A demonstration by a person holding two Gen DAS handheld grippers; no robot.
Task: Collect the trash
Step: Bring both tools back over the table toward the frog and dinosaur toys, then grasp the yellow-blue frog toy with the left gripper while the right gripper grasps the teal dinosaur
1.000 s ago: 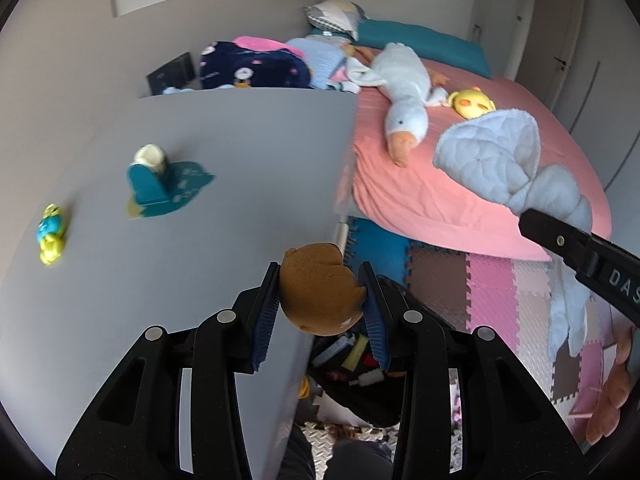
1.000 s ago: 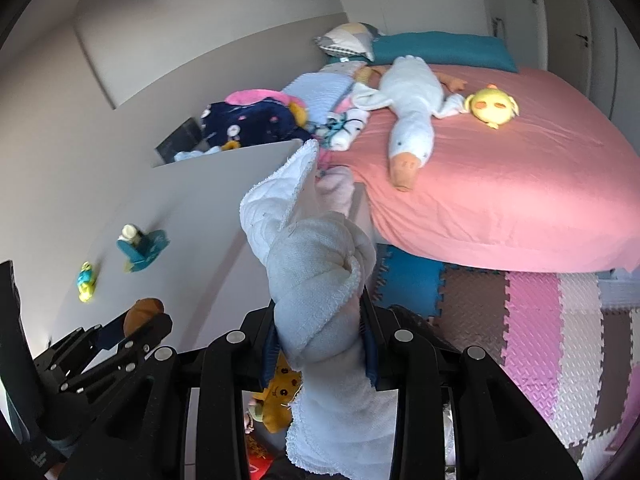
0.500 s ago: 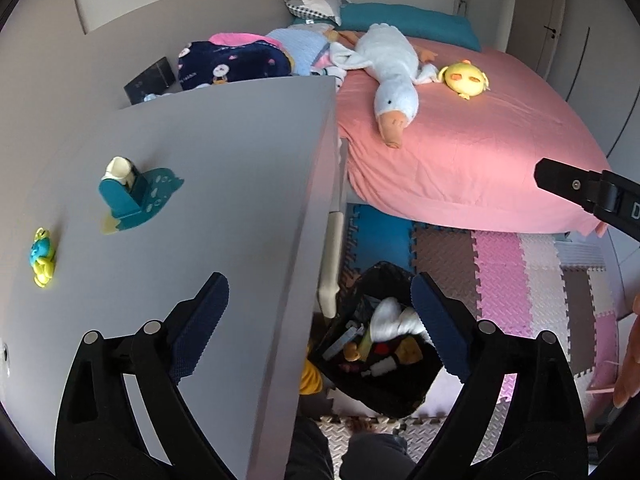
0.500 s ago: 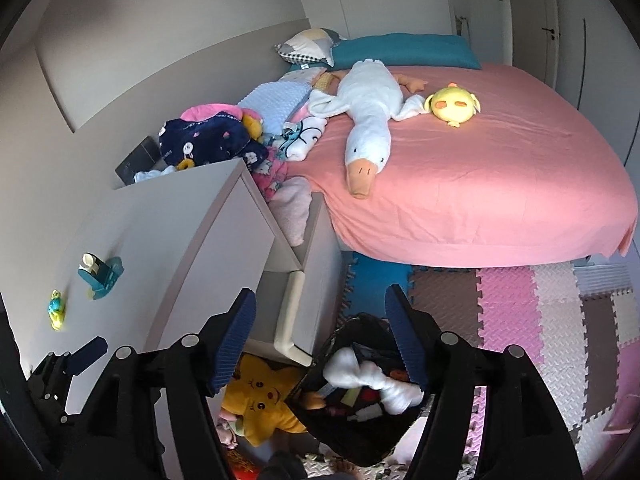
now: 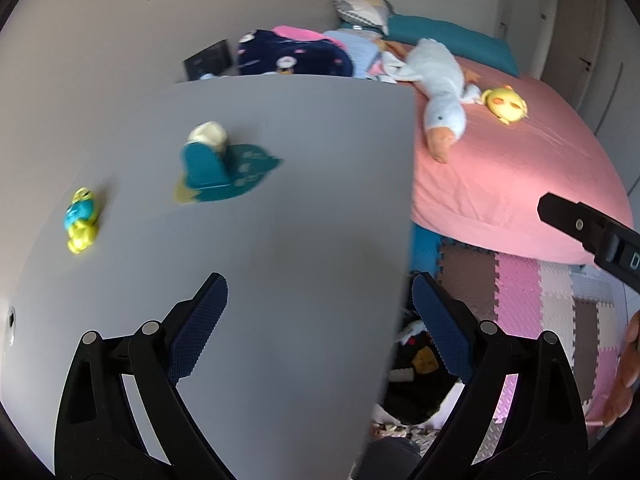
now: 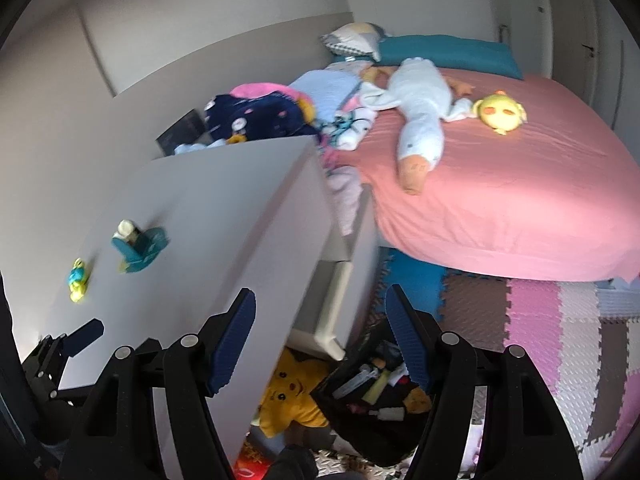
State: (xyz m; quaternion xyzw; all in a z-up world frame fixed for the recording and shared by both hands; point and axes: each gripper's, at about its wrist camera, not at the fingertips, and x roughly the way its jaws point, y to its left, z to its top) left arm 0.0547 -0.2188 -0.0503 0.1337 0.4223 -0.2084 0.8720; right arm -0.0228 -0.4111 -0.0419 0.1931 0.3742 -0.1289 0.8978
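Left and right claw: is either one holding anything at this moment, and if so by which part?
Nothing is held. The left claw is open and empty above the grey tabletop; the right claw is open and empty above the black trash bag.

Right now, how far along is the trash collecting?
Partly done: the black bag on the floor already holds several items. Nothing is in hand; the left gripper and right gripper are both open. Left on the grey tabletop: a teal piece and a yellow-blue toy.

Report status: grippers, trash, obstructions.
Left hand-held gripper open, empty. Right hand-held gripper open, empty. Black trash bag on floor, holding items. Nothing blocking.
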